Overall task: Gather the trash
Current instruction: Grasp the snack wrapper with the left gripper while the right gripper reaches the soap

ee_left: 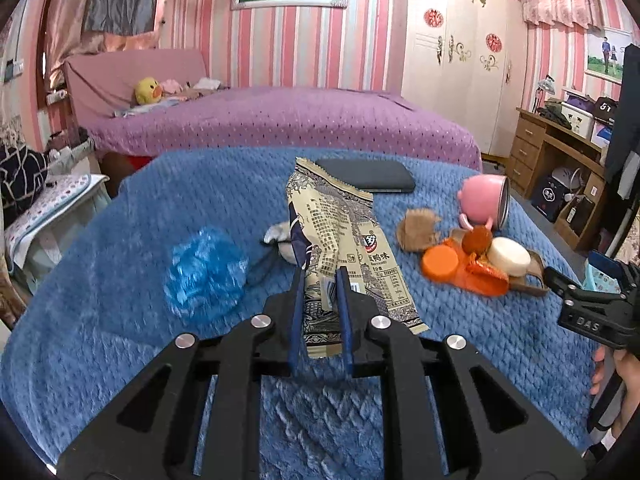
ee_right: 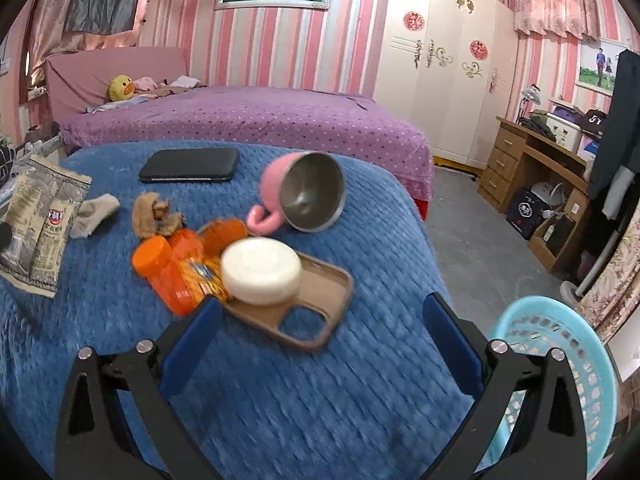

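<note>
Left of the left gripper [ee_left: 320, 276] lies a crumpled blue plastic bag [ee_left: 206, 276] on the blue blanket [ee_left: 120, 208]. The gripper's narrowed jaws clamp a beige snack wrapper [ee_left: 344, 240], lifted upright. Further right, the right gripper [ee_right: 324, 308] hangs wide apart with nothing between its fingers, a brown phone case [ee_right: 316, 304] and white puck [ee_right: 261, 270] just ahead, a light-blue basket [ee_right: 560, 364] at its right.

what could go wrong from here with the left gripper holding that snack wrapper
The left gripper pinches the snack wrapper only near its lower end, so the long limp packet may slip or flop. The blue basket sits off the table's right edge, so carrying it there means passing over the orange bottle and the tipped pink cup, which it may snag.
</note>
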The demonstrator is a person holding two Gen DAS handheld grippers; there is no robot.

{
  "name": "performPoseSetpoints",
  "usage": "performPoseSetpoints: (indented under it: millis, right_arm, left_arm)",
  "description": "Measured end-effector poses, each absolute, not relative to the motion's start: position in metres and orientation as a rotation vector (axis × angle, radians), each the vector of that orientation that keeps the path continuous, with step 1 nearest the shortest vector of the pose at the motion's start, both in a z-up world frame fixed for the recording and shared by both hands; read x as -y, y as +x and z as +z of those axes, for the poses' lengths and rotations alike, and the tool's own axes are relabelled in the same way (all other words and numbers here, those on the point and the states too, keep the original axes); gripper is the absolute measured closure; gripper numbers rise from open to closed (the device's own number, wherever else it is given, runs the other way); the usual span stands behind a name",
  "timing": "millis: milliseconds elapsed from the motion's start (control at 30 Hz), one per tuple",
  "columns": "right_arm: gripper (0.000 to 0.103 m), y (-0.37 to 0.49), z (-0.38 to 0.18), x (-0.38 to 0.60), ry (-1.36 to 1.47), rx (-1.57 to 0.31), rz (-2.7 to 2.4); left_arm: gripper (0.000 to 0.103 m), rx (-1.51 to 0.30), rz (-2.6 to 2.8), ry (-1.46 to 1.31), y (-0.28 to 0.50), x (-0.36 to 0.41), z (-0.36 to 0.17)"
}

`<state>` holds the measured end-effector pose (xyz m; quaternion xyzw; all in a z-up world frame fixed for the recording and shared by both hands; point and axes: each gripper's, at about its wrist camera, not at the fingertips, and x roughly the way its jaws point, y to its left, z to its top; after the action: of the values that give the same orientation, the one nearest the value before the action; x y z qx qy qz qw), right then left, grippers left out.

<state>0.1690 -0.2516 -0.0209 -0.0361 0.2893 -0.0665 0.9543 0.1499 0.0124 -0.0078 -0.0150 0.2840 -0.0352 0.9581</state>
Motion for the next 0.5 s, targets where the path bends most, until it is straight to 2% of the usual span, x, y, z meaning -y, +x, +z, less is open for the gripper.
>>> performPoseSetpoints:
  millis: [267, 333, 467, 500]
  right_arm:
    - [0.007, 0.219, -0.036, 0.234, -0.052, -0.673, -0.099]
    - [0.014, 0.229, -0.039, 0.231, -0.05, -0.699, -0.083]
    - [0.042, 0.242, -0.046, 0.231, -0.027, -0.756, -0.034]
    - [0.042, 0.241, -0.049, 0.231, -0.024, -0.758, -0.024]
  left_arm:
    - [0.089, -0.586, -0.058, -0.027, 0.159, -0.015, -0.012]
    - [0.089, -0.593, -0.056, -0.035, 0.161, -0.017, -0.014]
    - [0.089, -0.602, -0.046, -0.04, 0.164, -0.02, -0.017]
    - [0.089, -0.603, -0.045, -0.043, 0.165, -0.02, -0.017]
